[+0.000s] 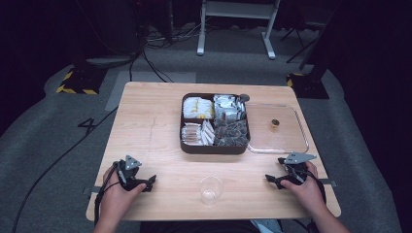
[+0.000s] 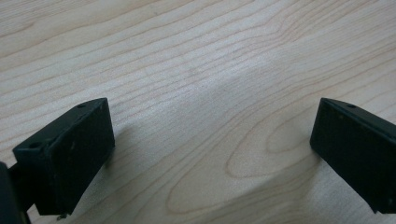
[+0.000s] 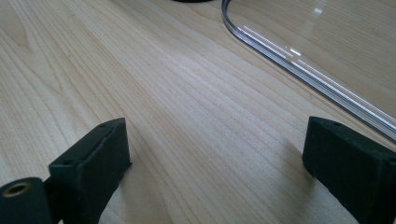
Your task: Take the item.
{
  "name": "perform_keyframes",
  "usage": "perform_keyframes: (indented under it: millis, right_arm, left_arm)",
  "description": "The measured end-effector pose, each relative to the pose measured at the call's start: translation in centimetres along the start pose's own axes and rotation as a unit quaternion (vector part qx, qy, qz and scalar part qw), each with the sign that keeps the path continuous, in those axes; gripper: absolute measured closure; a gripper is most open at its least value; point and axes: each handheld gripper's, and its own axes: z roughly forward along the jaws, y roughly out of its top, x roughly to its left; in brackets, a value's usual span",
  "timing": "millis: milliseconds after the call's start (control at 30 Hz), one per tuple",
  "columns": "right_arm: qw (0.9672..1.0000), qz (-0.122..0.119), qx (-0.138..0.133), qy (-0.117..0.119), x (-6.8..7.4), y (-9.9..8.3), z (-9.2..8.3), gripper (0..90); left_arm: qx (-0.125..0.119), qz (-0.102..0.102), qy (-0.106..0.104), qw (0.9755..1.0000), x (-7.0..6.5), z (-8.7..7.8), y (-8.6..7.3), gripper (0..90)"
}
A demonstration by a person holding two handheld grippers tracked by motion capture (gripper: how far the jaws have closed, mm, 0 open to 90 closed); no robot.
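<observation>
A dark brown tray [image 1: 214, 147] with four compartments of wrapped snack packets sits mid-table. Beside it on the right lies a clear plastic lid [image 1: 279, 130] [image 3: 303, 60] with a small gold knob [image 1: 275, 123]. A clear plastic cup [image 1: 211, 189] stands near the front edge. My left gripper [image 1: 148, 183] [image 2: 212, 158] rests low on the table at the front left, open, bare wood between its jaws. My right gripper [image 1: 272, 180] [image 3: 217, 163] rests at the front right, open and holding nothing, just short of the lid's near rim.
The wooden table [image 1: 145, 126] has bare room on its left half and along the front. Beyond it are grey carpet, cables, a white frame's legs [image 1: 235, 29] and black-and-yellow striped bases [image 1: 77, 80].
</observation>
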Motion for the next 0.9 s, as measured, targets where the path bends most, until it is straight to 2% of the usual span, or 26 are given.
perform_keyframes:
  millis: [100, 167, 200, 267, 300, 333, 433, 567, 667, 900]
  right_arm:
    - [1.0, 0.0, 0.0, 0.0, 0.0, 0.0, 0.0, 7.4]
    - [1.0, 0.0, 0.0, -0.001, 0.0, 0.0, 0.0, 7.4]
    - [1.0, 0.001, 0.0, -0.001, 0.0, 0.0, 0.0, 7.4]
    - [1.0, 0.0, 0.0, -0.001, 0.0, 0.0, 0.0, 7.4]
    - [1.0, 0.001, -0.001, -0.002, 0.0, 0.0, 0.0, 7.5]
    - [1.0, 0.001, -0.001, -0.002, 0.0, 0.0, 0.0, 7.5]
    - [1.0, 0.002, -0.001, -0.003, 0.0, 0.0, 0.0, 7.6]
    - [1.0, 0.001, -0.001, -0.002, 0.0, 0.0, 0.0, 7.6]
    - [1.0, 0.001, -0.001, -0.002, 0.0, 0.0, 0.0, 7.6]
    - [1.0, 0.001, -0.001, -0.002, 0.0, 0.0, 0.0, 7.7]
  left_arm:
    - [-0.003, -0.004, 0.001, 1.0, -0.1, -0.2, 0.0, 2.7]
    - [-0.004, -0.009, 0.004, 0.9999, -0.4, -0.6, 0.1, 13.9]
    - [0.0, -0.002, 0.0, 1.0, -0.5, -0.8, 0.2, 22.5]
    - [-0.007, 0.004, -0.002, 1.0, -0.8, -0.9, 0.5, 29.0]
    - [-0.021, 0.006, -0.012, 0.9997, -1.1, -1.1, 0.8, 32.2]
    - [-0.021, 0.006, -0.012, 0.9997, -1.1, -1.1, 0.8, 33.1]
    - [-0.041, 0.016, -0.027, 0.9987, -1.5, -1.4, 1.5, 33.6]
    - [-0.056, 0.027, -0.052, 0.9967, -1.9, -2.1, 2.7, 40.2]
    - [-0.062, 0.036, -0.052, 0.9961, -2.1, -2.4, 3.6, 40.2]
    - [-0.069, 0.036, -0.065, 0.9948, -2.7, -2.8, 6.2, 40.0]
